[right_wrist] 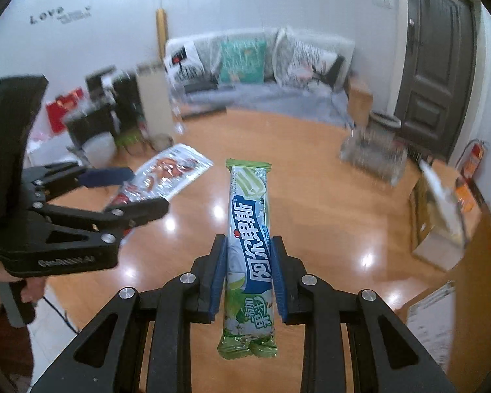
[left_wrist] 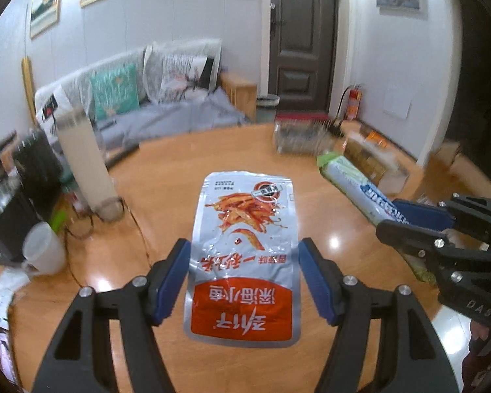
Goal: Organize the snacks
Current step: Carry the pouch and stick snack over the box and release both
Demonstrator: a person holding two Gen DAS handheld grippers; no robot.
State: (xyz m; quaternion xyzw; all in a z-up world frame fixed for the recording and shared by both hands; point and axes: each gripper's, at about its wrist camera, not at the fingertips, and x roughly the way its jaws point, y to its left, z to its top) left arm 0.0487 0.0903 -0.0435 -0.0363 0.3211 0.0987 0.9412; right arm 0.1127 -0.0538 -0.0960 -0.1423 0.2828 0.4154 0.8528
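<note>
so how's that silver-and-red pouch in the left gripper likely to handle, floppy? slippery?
Probably semi-stiff: the silver-and-red pouch juts out past the left gripper almost flat, with little droop. The glossy foil reflects light, so it may slide between the pads. It looks thin and flat, so likely light for its size.

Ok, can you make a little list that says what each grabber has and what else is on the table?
left gripper: shut on the silver and red snack pouch
right gripper: shut on the green and blue candy stick pack
snacks: both lifted above the wooden table
also on table: a clear basket, blurred
nearby: white mug
</note>
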